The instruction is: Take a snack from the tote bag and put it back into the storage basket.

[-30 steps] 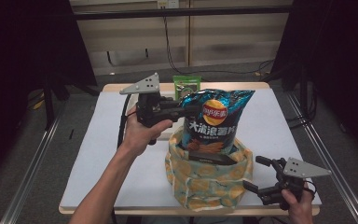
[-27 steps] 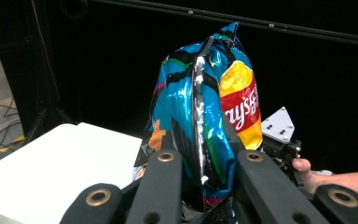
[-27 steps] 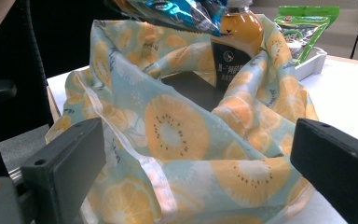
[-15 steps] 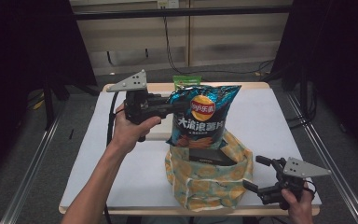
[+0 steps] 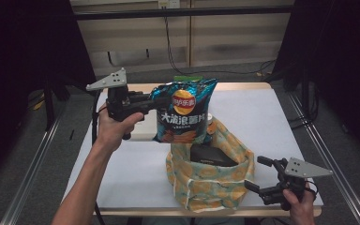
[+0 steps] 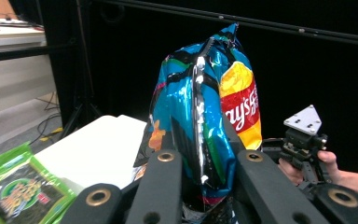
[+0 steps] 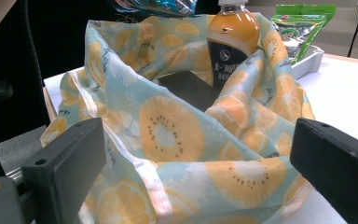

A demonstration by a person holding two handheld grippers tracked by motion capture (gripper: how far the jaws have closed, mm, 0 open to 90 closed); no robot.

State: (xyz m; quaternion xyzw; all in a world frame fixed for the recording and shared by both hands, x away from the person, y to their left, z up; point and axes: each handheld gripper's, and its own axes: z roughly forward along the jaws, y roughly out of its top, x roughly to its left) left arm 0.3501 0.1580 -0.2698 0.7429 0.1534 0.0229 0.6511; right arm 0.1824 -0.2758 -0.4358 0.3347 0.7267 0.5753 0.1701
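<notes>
Nearest us, our right hand-held gripper (image 5: 255, 174) waits with jaws wide apart and empty beside the fruit-print cloth bag (image 5: 206, 180) on the white surface (image 5: 131, 161). Above the bag, our left hand-held gripper (image 5: 155, 101) pinches the blue chip bag (image 5: 183, 110) — "Lay's" logo, white Chinese lettering — in the air. Farthest back lies a green snack packet (image 6: 14, 186).

Bottle (image 7: 232, 35) cap beyond top edge
</notes>
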